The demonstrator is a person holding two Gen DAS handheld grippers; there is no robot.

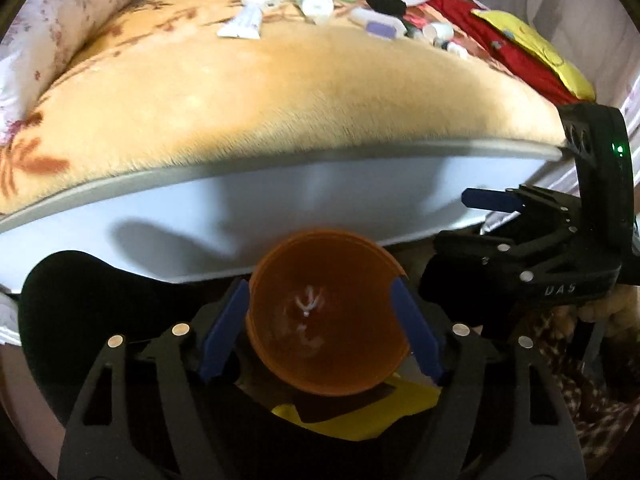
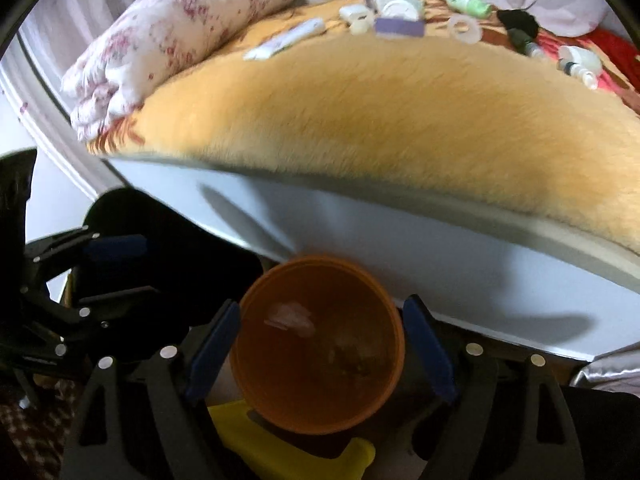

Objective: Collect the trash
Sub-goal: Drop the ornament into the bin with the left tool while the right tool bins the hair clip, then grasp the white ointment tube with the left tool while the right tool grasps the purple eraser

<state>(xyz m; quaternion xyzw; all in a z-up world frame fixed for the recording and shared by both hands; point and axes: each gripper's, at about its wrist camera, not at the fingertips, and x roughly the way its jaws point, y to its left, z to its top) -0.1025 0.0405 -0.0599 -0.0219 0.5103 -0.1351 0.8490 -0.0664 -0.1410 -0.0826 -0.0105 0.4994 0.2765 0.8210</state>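
Trash shows nearest as a whitish scrap [image 1: 308, 304] at the bottom of a round orange plastic bin [image 1: 280, 360], which stands low beside the bed with its open mouth up, on a flat yellow piece [image 1: 360, 420]. The left tool [image 1: 318, 284] hovers over the bin with its blue-padded fingers [image 1: 222, 328] spread wide, released and holding nothing; the bin's rim shows in the gap between them. The right tool [image 2: 322, 302] hangs over the same bin just beside the left one, likewise spread and holding nothing. Behind the bin rises the white side panel of the bed [image 1: 280, 200], edged with a grey rim. On top lies a fuzzy orange-tan blanket [image 1: 280, 92], bare across its near part. More trash lies scattered along its far edge, well apart from the bin: a flattened white tube [image 1: 240, 26], a round white container [image 1: 318, 4], a purple-and-white box [image 2: 400, 26], a pale plastic ring [image 2: 464, 30], a light green bottle [image 2: 470, 4] on its side, a crumpled black item [image 1: 386, 6] and several small white bottles [image 2: 580, 62]. A rolled white quilt with pink flowers [image 2: 180, 28] lies at the blanket's left, and a red cloth [image 1: 500, 52] with a yellow cloth [image 1: 532, 48] on it lies to the right.
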